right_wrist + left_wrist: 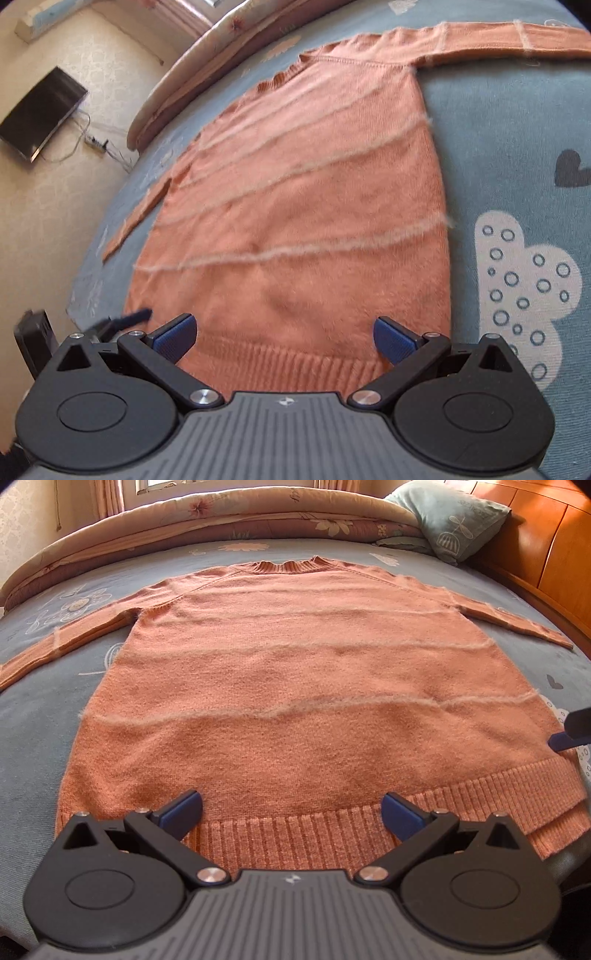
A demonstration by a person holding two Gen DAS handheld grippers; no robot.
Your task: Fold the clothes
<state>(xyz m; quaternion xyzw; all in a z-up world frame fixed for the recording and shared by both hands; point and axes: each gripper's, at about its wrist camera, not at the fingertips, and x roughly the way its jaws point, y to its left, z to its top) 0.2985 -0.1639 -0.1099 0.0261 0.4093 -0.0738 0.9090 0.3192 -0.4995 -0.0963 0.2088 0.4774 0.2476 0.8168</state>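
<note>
Both tongs were spread wide and held nothing. Left gripper [291,814] hung over the ribbed hem of the sweater, near the middle of the hem, with its blue pads [183,809] well apart. Right gripper [284,332] hung over the same hem, closer to the right corner of the garment, also with its pads [393,338] far from each other (I could not tell if the pads touched the wool or only hovered just above it).

After the tongs, the biggest thing was the bed [33,716], covered with a grey-blue sheet with white flower and cloud prints. On it the orange sweater [295,686] lay flat, the collar at the far side, and both sleeves stretched out to the sides. Thin pale fuzzy stripes crossed its body. Behind the collar, a rolled quilt [229,513] with a floral pattern lay along the far edge. A pale green pillow [454,520] leaned against the wooden headboard [546,546]. On the wall, seen from the right camera, a dark screen [42,112] hung, with a cable below it.
</note>
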